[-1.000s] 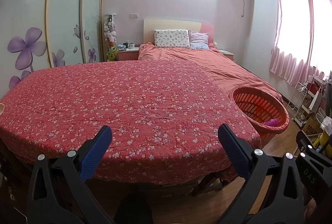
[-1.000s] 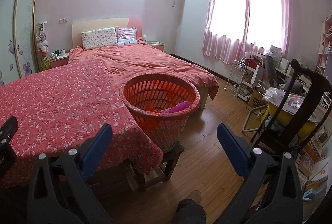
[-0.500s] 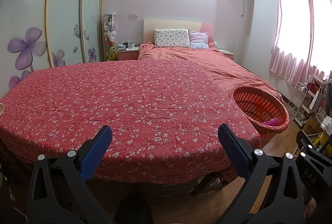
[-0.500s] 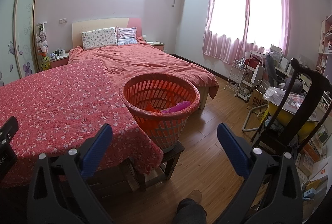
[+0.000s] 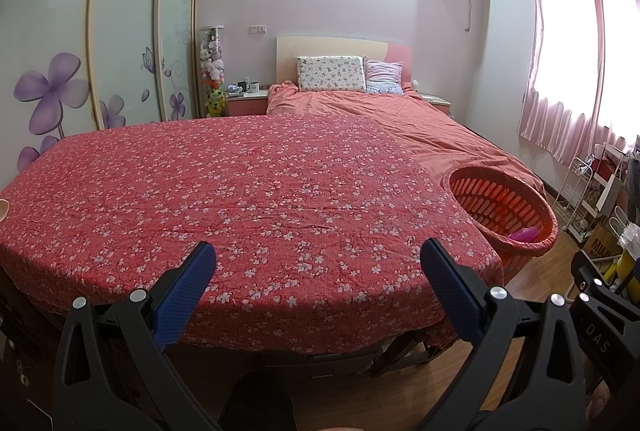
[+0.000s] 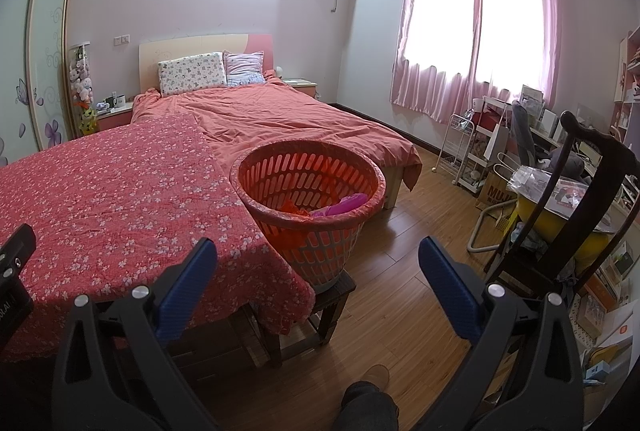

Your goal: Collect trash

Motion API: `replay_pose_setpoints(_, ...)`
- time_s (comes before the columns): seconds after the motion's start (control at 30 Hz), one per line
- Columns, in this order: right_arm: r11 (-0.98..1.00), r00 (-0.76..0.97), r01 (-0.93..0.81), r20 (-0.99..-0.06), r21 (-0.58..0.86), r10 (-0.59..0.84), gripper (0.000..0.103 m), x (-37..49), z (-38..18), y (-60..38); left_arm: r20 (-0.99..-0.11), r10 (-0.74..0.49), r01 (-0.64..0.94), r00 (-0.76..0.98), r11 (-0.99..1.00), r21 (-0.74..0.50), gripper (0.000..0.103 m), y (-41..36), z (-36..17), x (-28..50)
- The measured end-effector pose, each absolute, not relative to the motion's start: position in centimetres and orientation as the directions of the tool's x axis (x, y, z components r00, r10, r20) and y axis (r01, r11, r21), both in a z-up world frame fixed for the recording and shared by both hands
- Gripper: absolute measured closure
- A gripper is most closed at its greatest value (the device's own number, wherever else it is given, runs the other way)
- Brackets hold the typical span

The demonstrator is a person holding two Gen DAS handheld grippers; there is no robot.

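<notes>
Both grippers — left gripper, right gripper — spread, empty; a careless reach could tip the orange slotted plastic basket off its dark wooden stool's edge

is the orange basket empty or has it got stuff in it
Not empty: the orange laundry basket holds a pink item and orange material at its bottom.

Ahead of you a red floral cloth covers the table, and beyond it lies the bed with two pillows against its headboard. On your right, pink curtains glow at the window, with a dark wooden chair standing on the wood floor nearby.
</notes>
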State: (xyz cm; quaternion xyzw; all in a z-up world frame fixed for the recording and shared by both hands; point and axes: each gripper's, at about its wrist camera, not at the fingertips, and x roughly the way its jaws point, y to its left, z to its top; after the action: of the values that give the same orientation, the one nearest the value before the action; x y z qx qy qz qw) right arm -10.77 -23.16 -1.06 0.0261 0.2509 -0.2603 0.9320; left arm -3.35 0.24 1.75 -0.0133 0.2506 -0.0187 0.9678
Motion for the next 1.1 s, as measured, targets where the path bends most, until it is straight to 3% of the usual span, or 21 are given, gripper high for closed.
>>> replay_pose_setpoints(1.1,0.864,0.738,0.498,-0.484,-0.079,-0.470,0.005,-10.82,-1.06,-22.95,-0.486,-0.042,0.029,0.873,0.999,-0.033,0.002,0.39,1.57,-3.24)
